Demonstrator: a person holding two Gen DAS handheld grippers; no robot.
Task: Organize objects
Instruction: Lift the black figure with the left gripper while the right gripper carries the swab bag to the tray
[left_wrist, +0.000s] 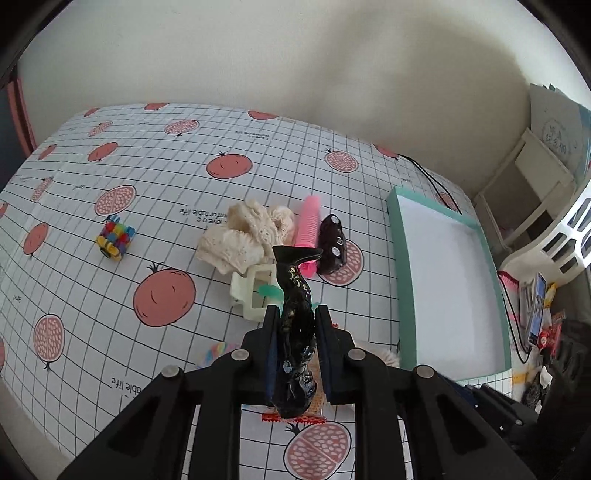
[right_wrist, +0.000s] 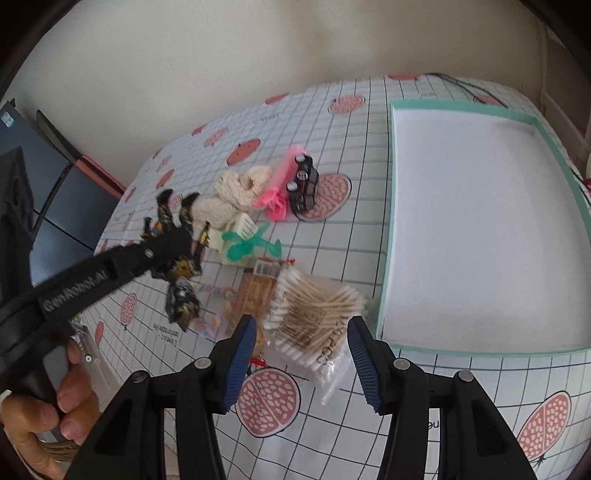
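Note:
My left gripper (left_wrist: 296, 310) is shut on a black hair claw clip flecked with gold (left_wrist: 295, 325), held up off the table. The right wrist view shows the same clip (right_wrist: 181, 236) in that gripper, with a hand (right_wrist: 70, 402) on the handle. My right gripper (right_wrist: 301, 326) stands open just above a clear bag of cotton swabs (right_wrist: 314, 306), not touching it. To the right lies a teal-rimmed box (right_wrist: 386, 221) with a bare white inside, also seen from the left wrist as the teal box (left_wrist: 397, 258).
A pile lies mid-table: cream lace cloth (left_wrist: 243, 236), pink comb (left_wrist: 310, 225), black toy car (left_wrist: 332, 243), cream claw clip (left_wrist: 251, 295), green plastic piece (right_wrist: 247, 243), snack packet (right_wrist: 255, 291). A colourful block toy (left_wrist: 115, 238) sits apart at the left.

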